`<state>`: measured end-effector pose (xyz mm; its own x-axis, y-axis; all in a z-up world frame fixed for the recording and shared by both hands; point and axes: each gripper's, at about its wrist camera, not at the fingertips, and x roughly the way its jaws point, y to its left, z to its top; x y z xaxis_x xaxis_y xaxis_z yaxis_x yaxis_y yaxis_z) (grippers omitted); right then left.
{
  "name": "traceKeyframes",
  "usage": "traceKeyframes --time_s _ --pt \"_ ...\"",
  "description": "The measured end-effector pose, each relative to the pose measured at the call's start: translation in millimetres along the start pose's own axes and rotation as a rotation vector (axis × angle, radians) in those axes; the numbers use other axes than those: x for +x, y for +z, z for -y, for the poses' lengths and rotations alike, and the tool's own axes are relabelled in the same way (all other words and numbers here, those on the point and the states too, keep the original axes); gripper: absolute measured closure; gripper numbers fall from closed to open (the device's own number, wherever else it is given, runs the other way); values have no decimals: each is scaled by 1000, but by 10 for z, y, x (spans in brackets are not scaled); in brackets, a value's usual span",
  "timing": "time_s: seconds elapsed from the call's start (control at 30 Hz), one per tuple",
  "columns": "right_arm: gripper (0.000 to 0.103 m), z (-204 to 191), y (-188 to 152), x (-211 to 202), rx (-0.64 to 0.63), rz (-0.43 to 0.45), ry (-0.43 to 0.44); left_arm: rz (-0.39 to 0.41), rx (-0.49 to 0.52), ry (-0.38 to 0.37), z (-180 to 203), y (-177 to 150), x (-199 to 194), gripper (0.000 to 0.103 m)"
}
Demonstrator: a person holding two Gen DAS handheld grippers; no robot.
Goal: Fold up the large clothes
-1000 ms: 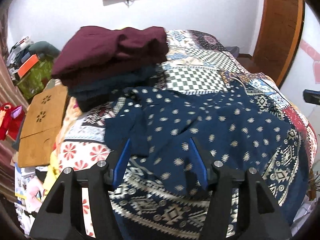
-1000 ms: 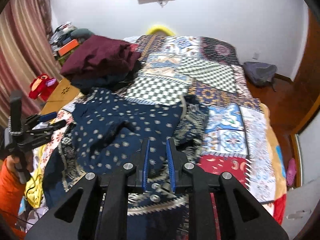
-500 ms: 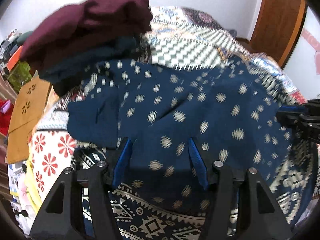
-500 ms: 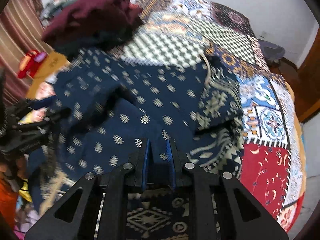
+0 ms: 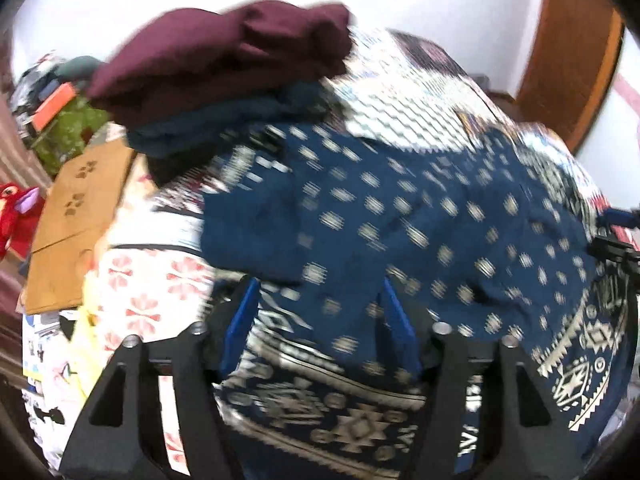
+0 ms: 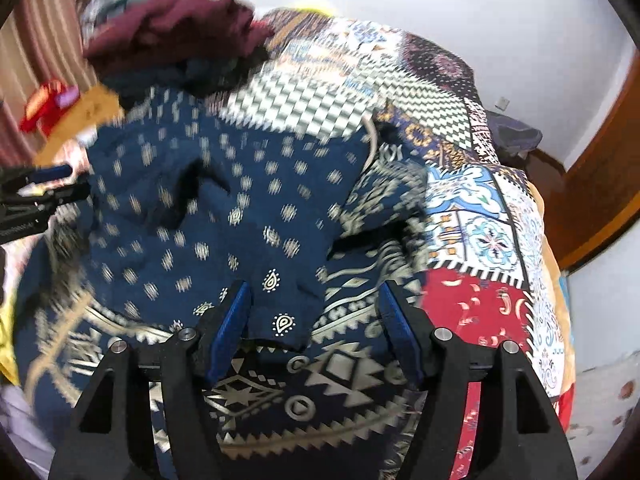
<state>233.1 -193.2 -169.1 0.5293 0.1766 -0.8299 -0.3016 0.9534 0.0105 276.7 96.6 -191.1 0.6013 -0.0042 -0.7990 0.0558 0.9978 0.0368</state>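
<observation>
So the navy patterned garment (image 6: 224, 216) is spread flat on the bed (image 6: 492, 236), running left-right. Right tool (image 6: 316, 320) just popped open, folded edge lying loose between its jaws. Left tool (image 5: 320, 312) has widened too, gripping nothing, over the near-left hem.

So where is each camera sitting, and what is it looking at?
Left wrist view: sits on the left gripper, looking down along its open jaws at the blue patterned garment on the bed; the right gripper pokes in at the right edge.
Right wrist view: sits on the right gripper, jaws just opened over the garment's hem; the left gripper shows at the left edge.
Both share: the garment, the maroon folded pile and the patchwork bedspread.
</observation>
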Motion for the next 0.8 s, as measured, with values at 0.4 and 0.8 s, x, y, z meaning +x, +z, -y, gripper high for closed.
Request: traceKeyframes --time_s 0.4,0.8 --pt "40 745 193 185 289 -42 40 -137 -290 -160 -948 180 659 29" --pt "40 964 380 754 448 -128 257 -142 -241 -204 -748 423 1247 29"
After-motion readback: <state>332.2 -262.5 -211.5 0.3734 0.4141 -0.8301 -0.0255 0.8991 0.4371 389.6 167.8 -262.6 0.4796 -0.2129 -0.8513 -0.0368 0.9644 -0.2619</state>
